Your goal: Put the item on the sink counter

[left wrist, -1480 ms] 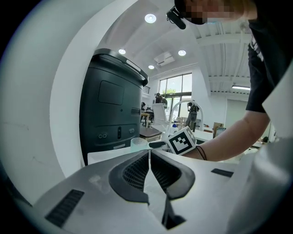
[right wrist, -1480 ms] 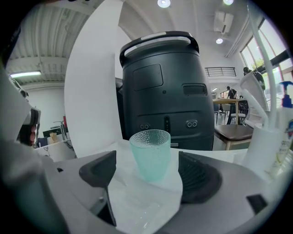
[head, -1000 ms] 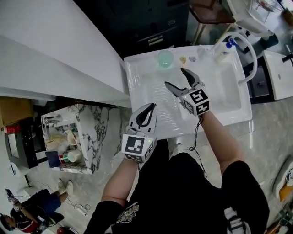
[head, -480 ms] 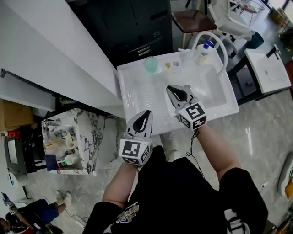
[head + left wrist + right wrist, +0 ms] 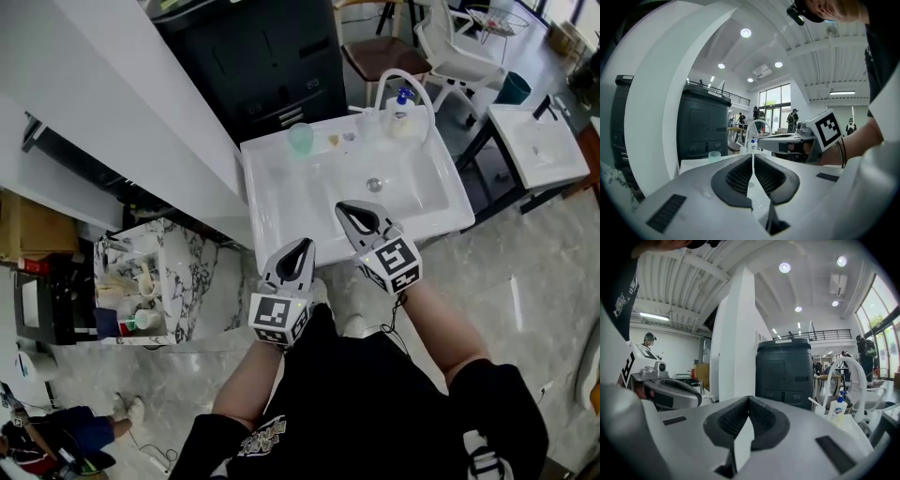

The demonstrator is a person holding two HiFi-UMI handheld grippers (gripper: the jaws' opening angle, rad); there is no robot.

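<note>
A pale green cup (image 5: 300, 138) (image 5: 714, 156) stands upright on the back rim of the white sink (image 5: 272, 202), left of the faucet (image 5: 405, 79). Beside it lie two small items (image 5: 335, 141), and a soap bottle (image 5: 401, 98) (image 5: 839, 409) stands by the faucet. My right gripper (image 5: 347, 210) (image 5: 749, 401) hovers over the sink's near edge, shut with nothing between its jaws. My left gripper (image 5: 302, 247) (image 5: 752, 157) is just in front of the near rim, shut and holding nothing. Each gripper is seen in the other's view: the right gripper (image 5: 787, 140) and the left gripper (image 5: 670, 391).
A black cabinet (image 5: 272, 56) (image 5: 783, 371) stands behind the sink. A marble-patterned cart (image 5: 141, 281) with cups and clutter is at the left. A second white basin (image 5: 536, 141) and a chair (image 5: 384, 52) are at the right. A white wall (image 5: 103, 103) runs along the left.
The right gripper's jaws have gone from wide open to shut. Both grippers have drawn back from over the basin toward its near edge.
</note>
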